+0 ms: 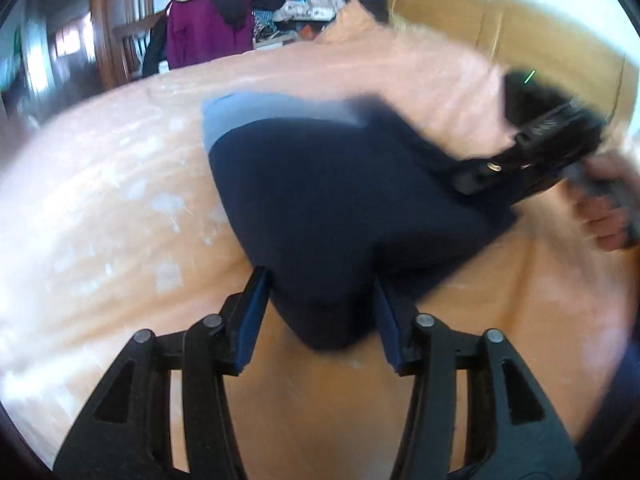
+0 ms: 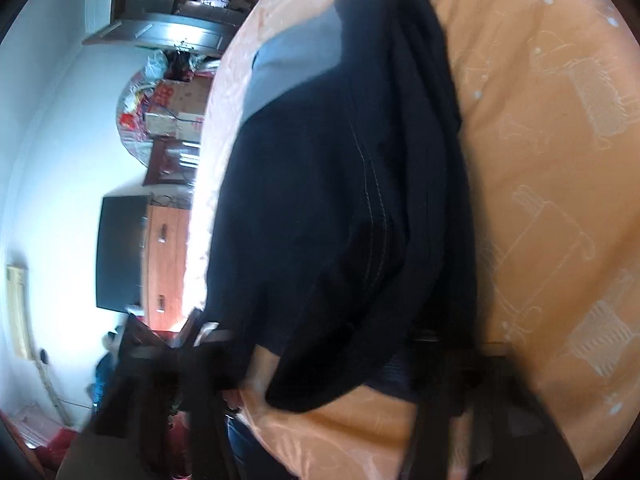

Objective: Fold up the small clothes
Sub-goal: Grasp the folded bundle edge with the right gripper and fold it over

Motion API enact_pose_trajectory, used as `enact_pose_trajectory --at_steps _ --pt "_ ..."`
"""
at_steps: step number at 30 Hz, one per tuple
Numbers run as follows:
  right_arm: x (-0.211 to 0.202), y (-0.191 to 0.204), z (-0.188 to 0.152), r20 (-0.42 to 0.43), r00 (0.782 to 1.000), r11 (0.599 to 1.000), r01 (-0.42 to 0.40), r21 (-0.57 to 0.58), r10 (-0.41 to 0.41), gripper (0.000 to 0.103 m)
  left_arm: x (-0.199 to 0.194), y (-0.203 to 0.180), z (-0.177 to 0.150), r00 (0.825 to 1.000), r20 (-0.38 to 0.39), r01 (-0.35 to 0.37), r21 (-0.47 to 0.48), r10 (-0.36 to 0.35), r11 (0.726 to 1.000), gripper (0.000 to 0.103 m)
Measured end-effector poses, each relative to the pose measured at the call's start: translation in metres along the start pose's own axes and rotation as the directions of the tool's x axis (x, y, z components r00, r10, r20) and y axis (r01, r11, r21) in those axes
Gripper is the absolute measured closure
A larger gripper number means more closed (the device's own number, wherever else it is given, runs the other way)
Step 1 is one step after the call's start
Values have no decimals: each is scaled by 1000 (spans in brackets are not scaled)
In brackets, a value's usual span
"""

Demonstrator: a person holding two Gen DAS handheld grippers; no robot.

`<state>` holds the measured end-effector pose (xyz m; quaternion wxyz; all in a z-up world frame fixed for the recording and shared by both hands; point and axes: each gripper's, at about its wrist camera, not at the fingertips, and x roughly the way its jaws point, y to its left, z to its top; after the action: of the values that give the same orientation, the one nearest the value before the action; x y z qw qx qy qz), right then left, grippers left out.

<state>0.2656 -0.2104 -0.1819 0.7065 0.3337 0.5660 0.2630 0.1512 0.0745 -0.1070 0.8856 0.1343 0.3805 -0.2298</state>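
Navy cotton garment (image 1: 320,184) with a pale blue band lies bunched on your peach patterned bedspread (image 1: 120,208).
Your left gripper (image 1: 320,312) gapes around its near corner, pads not pressing; your right gripper (image 1: 476,178) pinches its far edge.
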Motion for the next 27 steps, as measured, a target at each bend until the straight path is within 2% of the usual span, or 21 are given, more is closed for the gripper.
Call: enact_pose_trajectory --at_steps 1,3,5,6,7,8,10,11,12,14,16,17,18,19,20,21,23,24,25,27 --pt "-1 -6 -3 12 1000 1000 14 9 -14 98 7 -2 0 997 -31 -66 66 69 996 69" --pt "-5 -23 -7 26 1000 999 13 40 -14 101 9 1 -12 989 -58 -118 207 133 971 68" --pt "1 -31 -10 10 1000 999 -4 38 3 103 17 1 -35 983 -121 -90 328 136 940 68" --pt "5 -32 -11 5 1000 999 -2 36 2 103 16 -1 -41 985 -111 -84 368 133 926 68" --pt "6 -33 -11 10 1000 999 2 34 -2 103 11 -2 -40 989 -92 -74 379 117 923 68" --pt "5 -31 -10 23 1000 1000 6 29 -7 103 4 0 -38 992 -95 -45 371 86 928 69" --pt "4 -23 -7 42 999 1000 17 13 -18 101 -20 14 -33 994 -110 52 269 -23 962 69" --pt "2 -16 -7 49 999 1000 20 -1 -20 100 -33 19 -31 994 -90 75 230 -55 970 69" --pt "1 -11 -7 52 998 1000 22 -12 -22 100 -50 30 -27 993 -50 111 159 -105 981 69" --pt "1 -7 -5 50 998 999 29 -15 -28 100 -68 50 -16 987 45 151 30 -152 988 69" --pt "1 -10 -5 50 998 1000 27 -7 -27 100 -68 61 -1 977 140 168 -23 -163 986 69" --pt "0 -12 -7 54 998 1000 23 0 -23 100 -56 60 4 973 139 187 -21 -182 982 69" --pt "0 -13 -8 61 998 1000 20 8 -20 100 -32 53 4 978 82 192 9 -192 981 69" --pt "-2 -14 -10 69 997 1000 19 12 -20 100 5 42 -5 988 -45 153 74 -150 985 65" --pt "-6 -20 -14 74 997 1000 20 13 -21 100 29 35 -16 985 -138 122 111 -107 986 65" --pt "-4 -21 -16 69 997 1000 20 11 -21 100 42 37 -24 980 -153 144 90 -129 985 64" --pt "-3 -26 -18 70 997 1000 27 3 -28 100 34 44 -13 976 -143 171 50 -163 984 63" --pt "-8 -33 -22 72 997 1000 18 8 -19 100 20 49 -3 979 -89 187 22 -185 982 70" --pt "-8 -34 -22 74 997 1000 13 4 -13 100 6 61 9 971 -10 236 -38 -237 971 70" --pt "-7 -33 -22 79 997 1000 19 -14 -17 100 -5 78 30 962 110 259 -97 -248 961 70"
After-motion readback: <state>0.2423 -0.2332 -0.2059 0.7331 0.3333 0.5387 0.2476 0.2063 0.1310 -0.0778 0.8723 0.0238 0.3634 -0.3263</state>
